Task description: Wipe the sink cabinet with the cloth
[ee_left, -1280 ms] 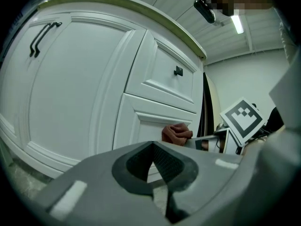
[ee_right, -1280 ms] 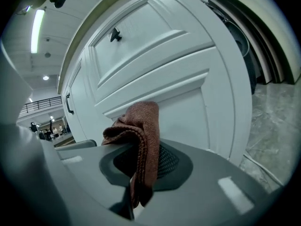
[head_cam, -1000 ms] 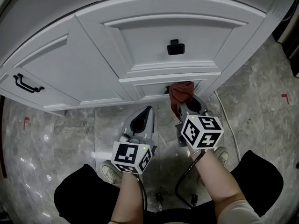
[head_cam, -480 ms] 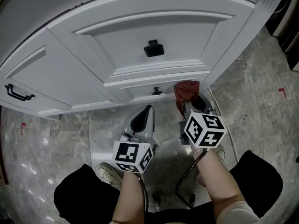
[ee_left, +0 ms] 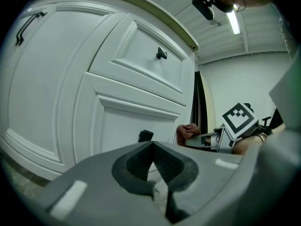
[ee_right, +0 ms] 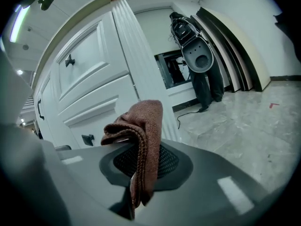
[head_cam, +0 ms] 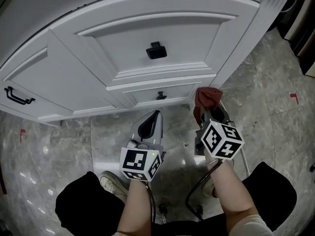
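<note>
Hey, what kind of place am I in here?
Probably a bathroom showroom or storeroom: a white sink cabinet on a marble-look tile floor, with what looks like a toilet and leaning boards nearby.

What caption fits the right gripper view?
Right gripper shut on a brown cloth, near the white sink cabinet.

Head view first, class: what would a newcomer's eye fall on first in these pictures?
The reddish-brown cloth stands out, clamped in the right hand-held gripper close by the lower right corner of the white sink cabinet. That curved cabinet, with a black knob on its upper panel, fills the top of the head view. The left hand-held gripper sits shut and empty lower down, above the grey marbled floor.
</note>
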Available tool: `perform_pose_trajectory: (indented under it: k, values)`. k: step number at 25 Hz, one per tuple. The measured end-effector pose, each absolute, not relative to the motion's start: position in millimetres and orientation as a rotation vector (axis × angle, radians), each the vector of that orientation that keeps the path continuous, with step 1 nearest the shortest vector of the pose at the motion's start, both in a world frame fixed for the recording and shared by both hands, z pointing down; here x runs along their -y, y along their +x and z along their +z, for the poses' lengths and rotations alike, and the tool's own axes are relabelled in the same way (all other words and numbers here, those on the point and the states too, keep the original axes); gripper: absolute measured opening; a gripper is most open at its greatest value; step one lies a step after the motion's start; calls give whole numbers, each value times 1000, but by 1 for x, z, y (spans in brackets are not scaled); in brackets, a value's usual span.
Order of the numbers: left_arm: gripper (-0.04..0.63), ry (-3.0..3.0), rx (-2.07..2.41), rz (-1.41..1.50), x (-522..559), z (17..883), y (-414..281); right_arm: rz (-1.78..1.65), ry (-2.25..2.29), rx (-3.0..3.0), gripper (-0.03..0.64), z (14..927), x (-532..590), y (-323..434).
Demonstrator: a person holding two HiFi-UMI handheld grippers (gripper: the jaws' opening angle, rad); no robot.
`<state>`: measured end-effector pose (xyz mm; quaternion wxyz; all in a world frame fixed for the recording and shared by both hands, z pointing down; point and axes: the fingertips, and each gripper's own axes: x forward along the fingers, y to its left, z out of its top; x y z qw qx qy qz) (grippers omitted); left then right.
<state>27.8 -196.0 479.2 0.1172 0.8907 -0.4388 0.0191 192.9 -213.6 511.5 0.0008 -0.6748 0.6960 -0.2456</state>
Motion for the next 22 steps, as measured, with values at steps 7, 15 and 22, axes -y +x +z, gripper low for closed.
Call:
perform_pose_trajectory:
  k: [7, 15, 22]
  values:
    - [0, 2573, 1396, 83, 194, 481, -17, -816, -1929, -2451, 81, 540, 211, 87]
    - [0, 2452, 1546, 59, 190, 486, -94, -850, -1697, -2633, 81, 551, 221, -23]
    - [0, 2412, 1598, 66, 189, 490, -133, -878, -1602, -2688, 81, 564, 236, -71]
